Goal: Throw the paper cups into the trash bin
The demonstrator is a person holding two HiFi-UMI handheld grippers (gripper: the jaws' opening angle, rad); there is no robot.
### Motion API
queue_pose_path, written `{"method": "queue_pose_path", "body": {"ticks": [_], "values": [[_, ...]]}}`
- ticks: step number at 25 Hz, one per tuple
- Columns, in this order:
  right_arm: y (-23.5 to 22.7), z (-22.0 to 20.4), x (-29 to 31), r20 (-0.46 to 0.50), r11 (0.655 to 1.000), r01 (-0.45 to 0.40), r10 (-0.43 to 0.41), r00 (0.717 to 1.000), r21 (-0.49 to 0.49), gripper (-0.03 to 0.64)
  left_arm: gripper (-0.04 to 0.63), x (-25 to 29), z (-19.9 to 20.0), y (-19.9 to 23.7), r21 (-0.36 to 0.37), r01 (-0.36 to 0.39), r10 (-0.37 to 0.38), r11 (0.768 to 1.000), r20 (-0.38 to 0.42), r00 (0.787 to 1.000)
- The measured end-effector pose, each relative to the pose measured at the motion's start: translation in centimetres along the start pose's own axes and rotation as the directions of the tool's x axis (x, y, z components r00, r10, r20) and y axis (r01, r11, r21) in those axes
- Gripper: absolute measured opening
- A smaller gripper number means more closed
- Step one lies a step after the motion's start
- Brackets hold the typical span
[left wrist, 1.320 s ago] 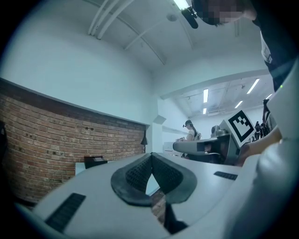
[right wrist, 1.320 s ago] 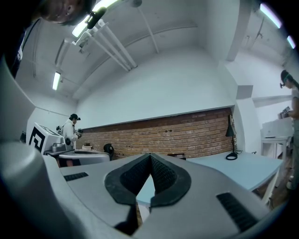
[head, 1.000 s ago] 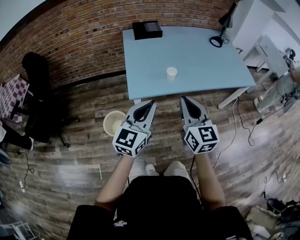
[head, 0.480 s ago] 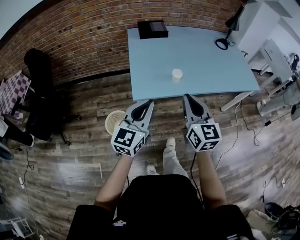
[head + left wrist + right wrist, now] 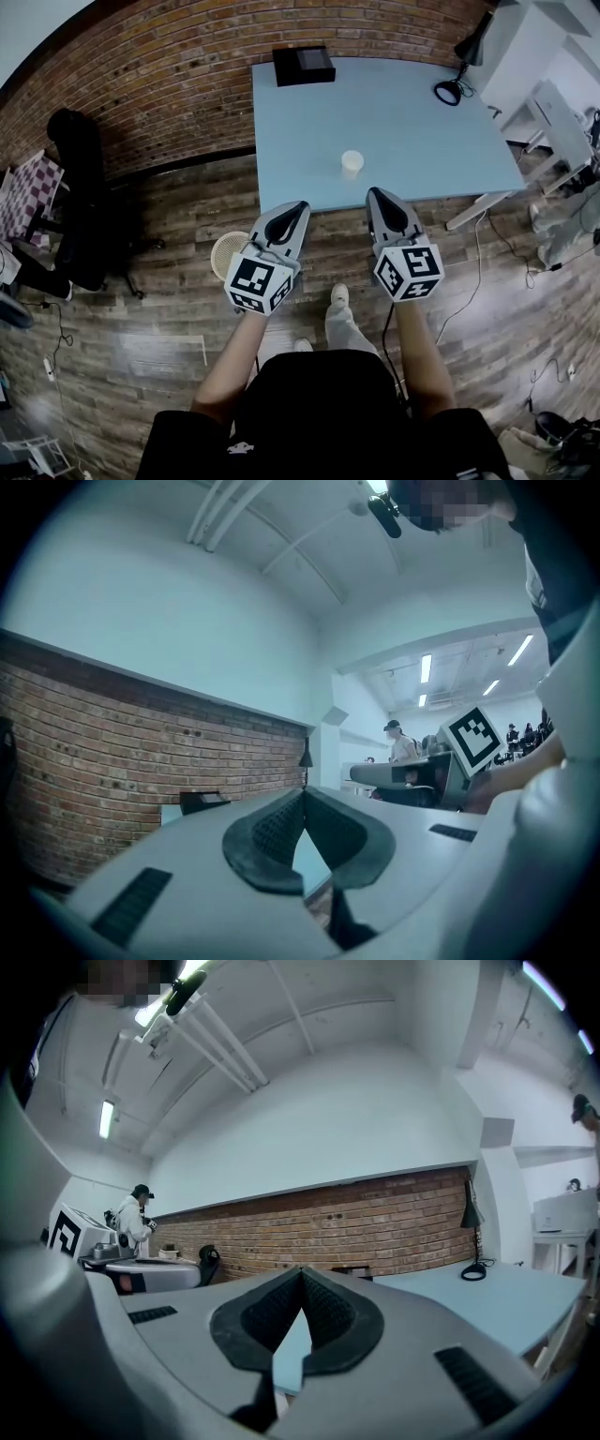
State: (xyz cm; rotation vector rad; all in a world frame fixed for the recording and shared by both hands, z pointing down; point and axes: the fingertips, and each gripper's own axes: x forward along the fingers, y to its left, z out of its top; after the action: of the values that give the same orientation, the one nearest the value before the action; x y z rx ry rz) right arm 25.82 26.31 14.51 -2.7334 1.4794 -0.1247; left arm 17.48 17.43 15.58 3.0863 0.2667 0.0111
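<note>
Both grippers are level at the near edge of the table (image 5: 422,112), neither touching anything. My left gripper (image 5: 299,206) has its jaws closed tip to tip with nothing between them. My right gripper (image 5: 375,194) is the same, pads together and empty. One cup (image 5: 352,162) stands upright on the table, just beyond my right gripper and a little to its left. The bin (image 5: 228,251) sits on the floor by the table's near left corner. I judge the approach to be in hand, with no grip yet. I should open the right jaws wide before arrival, come in level at mid-height and close gently so the thin wall does not crush.
</note>
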Motion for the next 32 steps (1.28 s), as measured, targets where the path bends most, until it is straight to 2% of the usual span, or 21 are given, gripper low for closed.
{"method": "queue_pose_path", "body": {"ticks": [8, 18, 25, 28, 32], "values": [[-4.4, -1.1, 3.7, -0.033, 1.000, -0.001, 0.001, 0.999, 0.000, 0.004, 0.009, 4.6, -2.2, 1.8, -0.001, -0.013, 0.013, 1.000, -0.055, 0.998], [-9.3, -5.5, 8.8, -0.174, 0.998, -0.068, 0.067, 0.982, -0.004, 0.004, 0.009, 10.1, -4.6, 3.4, -0.033, -0.043, 0.040, 0.999, -0.098, 0.994], [-11.9, -10.2, 12.4, -0.346, 0.983, -0.178, 0.153, 0.926, -0.040, 0.008, 0.009, 12.7, -6.9, 4.9, -0.064, -0.083, 0.074, 0.994, -0.135, 0.988], [-12.9, -12.2, 14.0, -0.415, 0.972, -0.228, 0.186, 0.890, -0.053, 0.092, 0.009, 13.5, -8.0, 5.5, -0.076, -0.106, 0.093, 0.992, -0.158, 0.983], [-14.1, -14.2, 16.3, -0.477, 0.953, -0.288, 0.213, 0.853, -0.090, 0.150, 0.009, 14.4, -8.8, 6.3, -0.083, -0.149, 0.132, 0.985, -0.183, 0.974]]}}
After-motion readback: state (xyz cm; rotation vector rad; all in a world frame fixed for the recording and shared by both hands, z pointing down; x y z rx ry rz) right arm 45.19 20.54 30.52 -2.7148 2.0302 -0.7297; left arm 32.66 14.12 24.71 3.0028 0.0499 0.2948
